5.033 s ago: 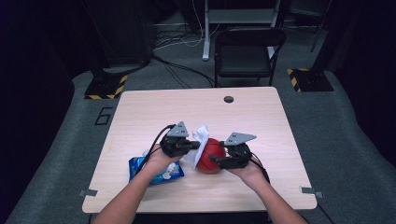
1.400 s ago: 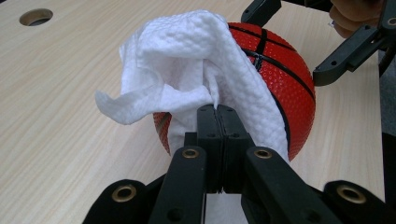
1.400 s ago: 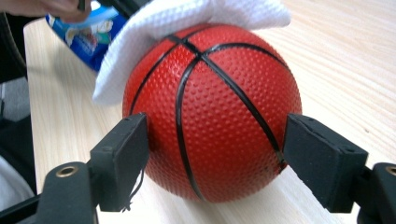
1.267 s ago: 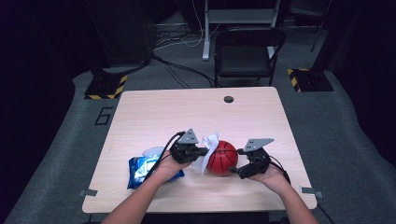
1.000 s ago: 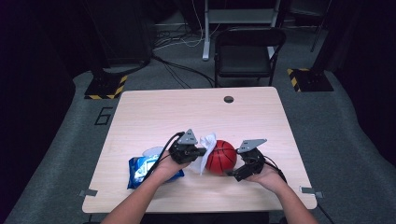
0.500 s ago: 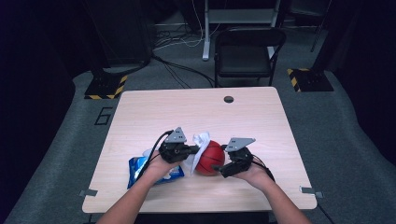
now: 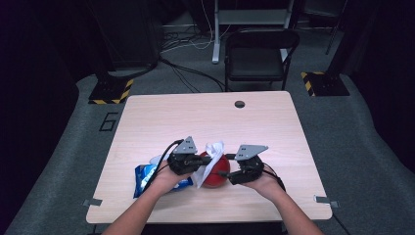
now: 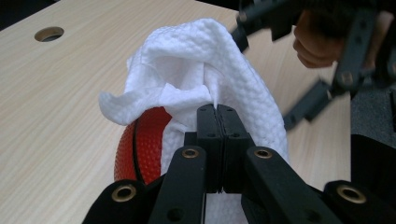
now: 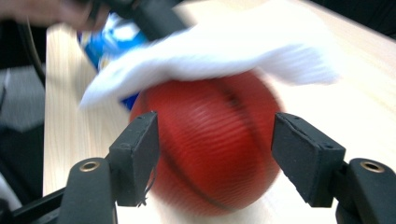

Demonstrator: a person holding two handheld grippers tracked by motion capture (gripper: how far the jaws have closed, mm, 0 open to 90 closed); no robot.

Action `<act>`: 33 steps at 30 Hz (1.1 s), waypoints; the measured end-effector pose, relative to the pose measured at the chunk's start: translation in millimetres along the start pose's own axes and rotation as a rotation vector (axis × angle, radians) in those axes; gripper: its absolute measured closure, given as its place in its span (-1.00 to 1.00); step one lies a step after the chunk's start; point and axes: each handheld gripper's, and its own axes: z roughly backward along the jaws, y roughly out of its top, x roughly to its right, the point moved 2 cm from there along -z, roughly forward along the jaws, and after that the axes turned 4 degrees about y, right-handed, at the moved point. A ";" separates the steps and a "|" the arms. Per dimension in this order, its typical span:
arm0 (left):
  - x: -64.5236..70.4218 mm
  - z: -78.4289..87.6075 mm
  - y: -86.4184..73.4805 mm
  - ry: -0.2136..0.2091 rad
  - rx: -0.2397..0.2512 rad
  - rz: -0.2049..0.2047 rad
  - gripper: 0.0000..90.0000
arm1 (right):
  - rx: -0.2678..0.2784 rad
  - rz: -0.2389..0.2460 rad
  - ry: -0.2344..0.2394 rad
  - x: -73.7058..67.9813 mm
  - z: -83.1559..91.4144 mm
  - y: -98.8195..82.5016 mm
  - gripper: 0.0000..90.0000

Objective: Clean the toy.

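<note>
A red ball (image 7: 216, 177) with black seams rests on the wooden table (image 7: 205, 122) near its front edge. A white paper wipe (image 8: 224, 70) drapes over the ball's top. My left gripper (image 8: 217, 112) is shut on a fold of that wipe, with the ball (image 8: 142, 144) just beyond and below. From the opposite side, my right gripper (image 9: 215, 140) has just been closing; the ball (image 9: 210, 149) sits between its pads, which meet its sides. From above, the left gripper (image 7: 201, 159) and right gripper (image 7: 224, 172) face each other across the ball.
A blue wipes pack (image 7: 147, 176) lies under the left hand at the front left. A round cable hole (image 7: 239, 104) sits at the table's far edge. A black chair (image 7: 259, 54) stands behind the table. The right gripper's arms (image 8: 327, 70) show beyond the wipe.
Both hands shifted left with the ball. The right gripper came in from beside the ball and its jaws closed around it. The left gripper kept hold of the wipe, now over the ball's top.
</note>
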 end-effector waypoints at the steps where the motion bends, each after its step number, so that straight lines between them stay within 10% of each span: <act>1: 0.9 1.8 -1.6 -0.004 -0.004 -0.003 0.98 | 0.027 -0.021 0.002 3.6 2.8 2.0 -0.30; 8: 0.4 9.0 -5.0 0.034 -0.002 -0.009 0.98 | -0.012 -0.112 0.097 13.5 -11.9 4.8 -0.42; 17: -16.4 -0.6 2.4 0.052 -0.026 0.006 0.98 | -0.088 0.051 0.048 -10.2 -12.3 2.0 -0.45; 22: -22.2 -0.9 -2.6 0.052 -0.014 0.042 0.98 | -0.136 0.041 0.042 -10.3 -2.6 -13.2 -0.25; 28: -10.9 -1.1 -1.8 0.007 0.008 0.037 0.98 | -0.006 -0.031 0.057 -9.8 4.0 -0.2 -0.37; 33: -7.3 -0.1 -0.7 0.000 0.002 0.030 0.98 | -0.046 0.007 0.041 -19.3 -10.2 13.6 -0.42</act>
